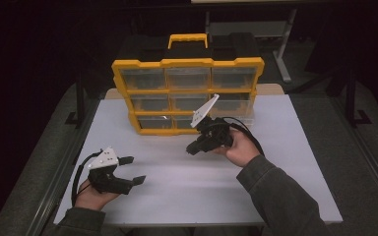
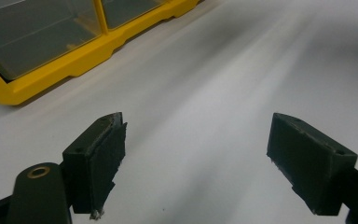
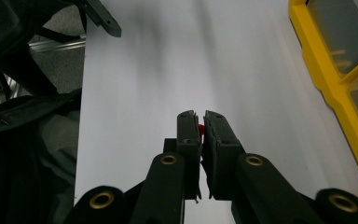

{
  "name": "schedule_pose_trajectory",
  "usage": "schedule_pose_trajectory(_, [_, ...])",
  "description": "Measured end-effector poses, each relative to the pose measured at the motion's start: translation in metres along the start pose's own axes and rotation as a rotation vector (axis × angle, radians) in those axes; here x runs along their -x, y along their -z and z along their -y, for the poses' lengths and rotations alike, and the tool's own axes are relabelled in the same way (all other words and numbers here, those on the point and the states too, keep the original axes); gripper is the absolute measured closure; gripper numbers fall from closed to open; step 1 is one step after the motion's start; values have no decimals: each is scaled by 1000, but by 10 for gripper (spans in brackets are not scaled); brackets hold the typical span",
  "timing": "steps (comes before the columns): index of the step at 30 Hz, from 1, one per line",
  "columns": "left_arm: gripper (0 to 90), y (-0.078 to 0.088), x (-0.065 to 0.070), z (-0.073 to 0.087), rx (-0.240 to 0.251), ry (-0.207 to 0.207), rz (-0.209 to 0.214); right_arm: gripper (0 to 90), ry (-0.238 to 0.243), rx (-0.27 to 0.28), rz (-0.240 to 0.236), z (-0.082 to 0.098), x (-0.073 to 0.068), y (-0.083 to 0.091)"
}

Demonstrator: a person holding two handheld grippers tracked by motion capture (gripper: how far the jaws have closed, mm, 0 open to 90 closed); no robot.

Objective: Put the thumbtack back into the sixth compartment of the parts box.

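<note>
Pinching tiny red piece (image 3: 201,129), right gripper (image 3: 200,122) shut; axis indiscernible.

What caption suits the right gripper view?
Right claw shut on a small red piece above the white table.

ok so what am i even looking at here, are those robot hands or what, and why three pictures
Not robot hands: a person sits at a white table holding a hand-held claw in each hand. The high view looks down from above the person. The other two pictures come from small cameras riding on each claw, looking along its two black jaws.

The left claw rests near the table's left edge, jaws wide open with nothing between them. The right claw is lifted above the table, jaws shut on a small red piece, too tiny to identify.

At the back of the table stands a yellow organizer case with clear drawers and a carry handle on top.
</note>
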State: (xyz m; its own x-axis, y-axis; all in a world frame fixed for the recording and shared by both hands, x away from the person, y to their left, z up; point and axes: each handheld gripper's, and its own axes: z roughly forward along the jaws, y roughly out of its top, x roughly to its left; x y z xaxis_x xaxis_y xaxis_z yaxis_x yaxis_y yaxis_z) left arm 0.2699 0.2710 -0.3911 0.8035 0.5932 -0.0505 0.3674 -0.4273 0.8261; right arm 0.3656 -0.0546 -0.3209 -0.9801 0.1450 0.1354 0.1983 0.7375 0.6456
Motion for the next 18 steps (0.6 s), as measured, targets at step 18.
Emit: schedule_pose_trajectory(18, [189, 0, -1, 0, 2, 2, 3, 842, 5, 6, 14, -22, 5, 28])
